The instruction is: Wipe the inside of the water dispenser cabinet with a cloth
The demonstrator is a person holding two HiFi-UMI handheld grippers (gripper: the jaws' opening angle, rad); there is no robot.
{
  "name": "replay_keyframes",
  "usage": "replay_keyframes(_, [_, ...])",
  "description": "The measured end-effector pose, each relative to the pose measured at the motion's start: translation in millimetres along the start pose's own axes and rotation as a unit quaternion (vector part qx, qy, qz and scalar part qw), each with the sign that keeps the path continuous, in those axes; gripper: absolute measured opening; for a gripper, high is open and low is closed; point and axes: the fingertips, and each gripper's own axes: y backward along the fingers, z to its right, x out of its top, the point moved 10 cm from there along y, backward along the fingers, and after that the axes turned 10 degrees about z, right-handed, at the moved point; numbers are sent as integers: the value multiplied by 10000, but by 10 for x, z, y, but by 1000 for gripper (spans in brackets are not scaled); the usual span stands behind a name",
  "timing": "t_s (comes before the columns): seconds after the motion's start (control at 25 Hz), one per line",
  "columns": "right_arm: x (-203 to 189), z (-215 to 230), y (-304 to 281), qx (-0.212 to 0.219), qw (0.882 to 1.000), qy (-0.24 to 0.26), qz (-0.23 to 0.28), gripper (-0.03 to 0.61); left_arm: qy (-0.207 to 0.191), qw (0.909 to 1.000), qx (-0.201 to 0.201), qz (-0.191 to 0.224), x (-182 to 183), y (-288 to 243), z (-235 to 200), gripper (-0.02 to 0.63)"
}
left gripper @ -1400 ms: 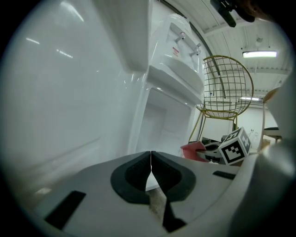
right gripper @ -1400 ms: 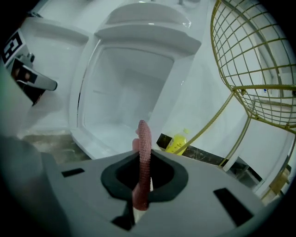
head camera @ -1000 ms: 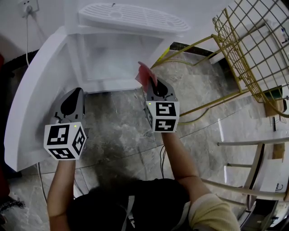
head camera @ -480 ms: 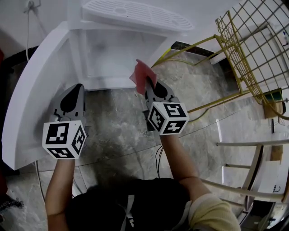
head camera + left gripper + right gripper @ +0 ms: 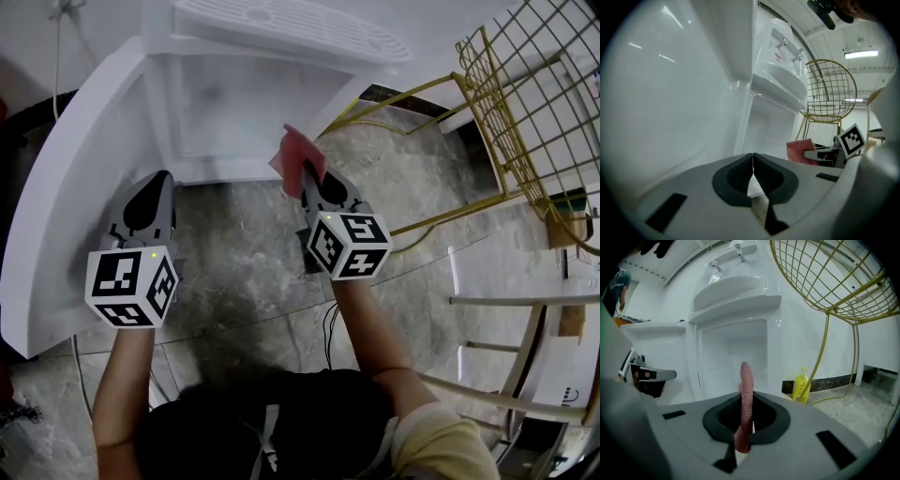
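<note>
The white water dispenser (image 5: 281,37) stands ahead with its lower cabinet (image 5: 246,111) open and the door (image 5: 70,187) swung out to the left. My right gripper (image 5: 309,178) is shut on a red cloth (image 5: 298,157), which pokes up just in front of the cabinet's bottom edge. In the right gripper view the cloth (image 5: 746,404) stands edge-on between the jaws, facing the cabinet opening (image 5: 733,357). My left gripper (image 5: 150,202) is shut and holds nothing, close beside the door's inner face (image 5: 670,93).
A yellow wire chair (image 5: 525,103) stands to the right on the marbled floor (image 5: 244,272). A yellow bottle (image 5: 800,384) sits against the wall right of the dispenser. Its taps and drip tray (image 5: 736,287) are above the opening. White furniture legs (image 5: 525,356) are at lower right.
The right gripper has carried the cloth slightly left and toward the cabinet, and its marker cube has turned. The left gripper has barely moved.
</note>
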Motion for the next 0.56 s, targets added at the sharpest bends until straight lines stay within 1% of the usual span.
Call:
replay_keyframes(0.2, [-48, 3, -22, 24, 10000, -83, -36, 26, -37, 10000, -17, 19, -24, -14, 4, 14])
replay_keyframes(0.56, [-139, 8, -70, 42, 9999, -70, -109, 26, -47, 9999, 6, -94, -91, -70, -19, 14])
